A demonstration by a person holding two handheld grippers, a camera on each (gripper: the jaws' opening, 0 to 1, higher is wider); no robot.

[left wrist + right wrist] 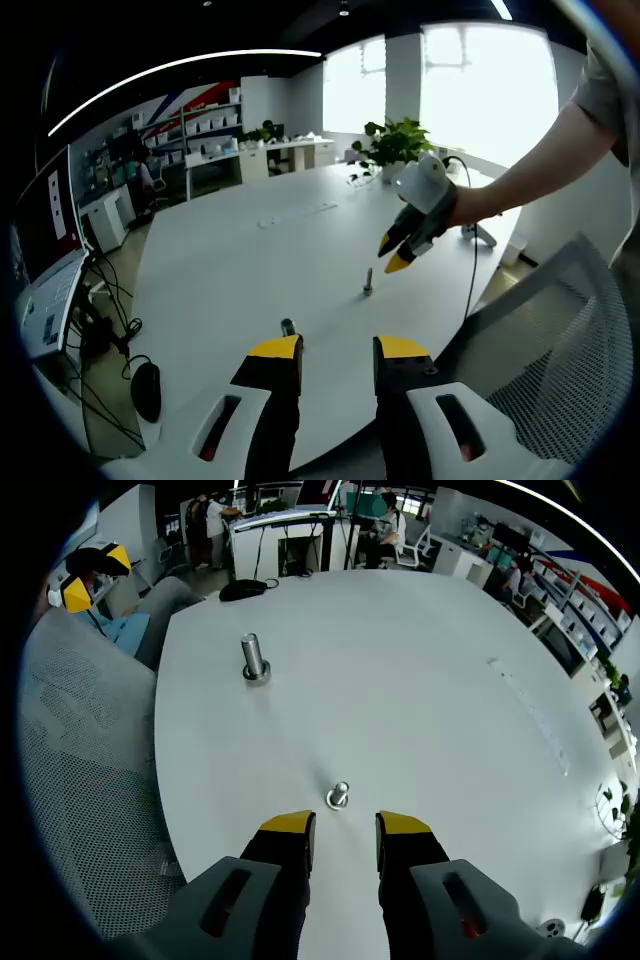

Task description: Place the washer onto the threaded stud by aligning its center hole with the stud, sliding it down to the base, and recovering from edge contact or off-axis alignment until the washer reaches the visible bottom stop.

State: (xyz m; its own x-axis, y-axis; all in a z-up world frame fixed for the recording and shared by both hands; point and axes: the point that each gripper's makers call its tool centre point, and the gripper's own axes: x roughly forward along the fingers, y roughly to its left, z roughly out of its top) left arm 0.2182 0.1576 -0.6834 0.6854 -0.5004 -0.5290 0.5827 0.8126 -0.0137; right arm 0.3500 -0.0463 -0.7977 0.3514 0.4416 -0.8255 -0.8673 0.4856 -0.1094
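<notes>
A white round table carries two small metal studs. In the left gripper view, one stud stands just ahead of my left gripper, which is open and holds nothing. The other stud stands farther out, below my right gripper, which a hand holds above the table. In the right gripper view, a short stud with a ring-like washer around it sits just ahead of my open, empty right gripper. A taller stud with a wider base stands farther off. My left gripper is at the upper left.
A grey mesh chair stands at the table edge. A potted plant and a cable sit at the far end. A black mouse, a monitor and floor cables lie beyond the table. People sit at desks behind.
</notes>
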